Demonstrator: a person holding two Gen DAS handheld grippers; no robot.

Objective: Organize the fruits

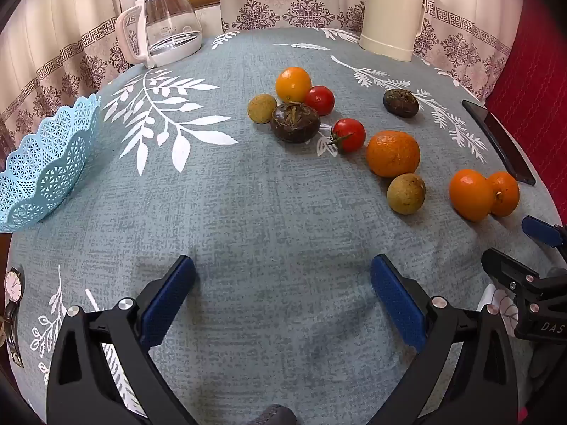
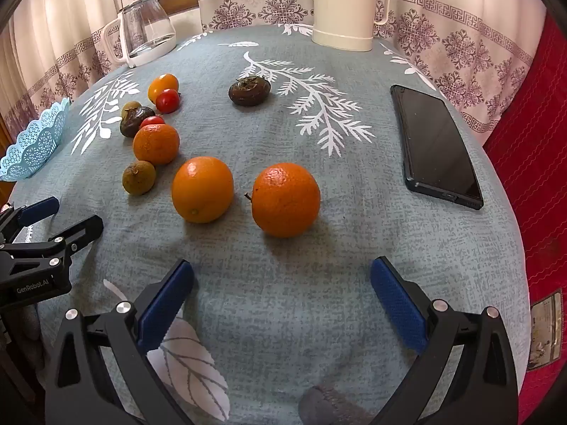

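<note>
On the grey-blue leaf-print tablecloth (image 1: 269, 212) the fruit is scattered loose: oranges (image 2: 286, 199), cherry tomatoes (image 1: 349, 134), brown longans (image 1: 406, 193) and dark, rough-skinned fruits (image 1: 295, 122), none of it touching the pale blue lattice basket (image 1: 42, 163) at the table's left edge, into which no fruit can be seen to have been placed. The sorting is judged to be at its start. The left gripper (image 1: 283, 283) and the right gripper (image 2: 281, 283) are both held spread wide with nothing between the blue pads. A first pick is called for, probably the near orange ahead of the right gripper, followed by a carry across to the basket. Behind are a glass carafe (image 1: 166, 24), a cream jug (image 2: 343, 7), a phone (image 2: 436, 145) and patterned curtains (image 1: 304, 3).
</note>
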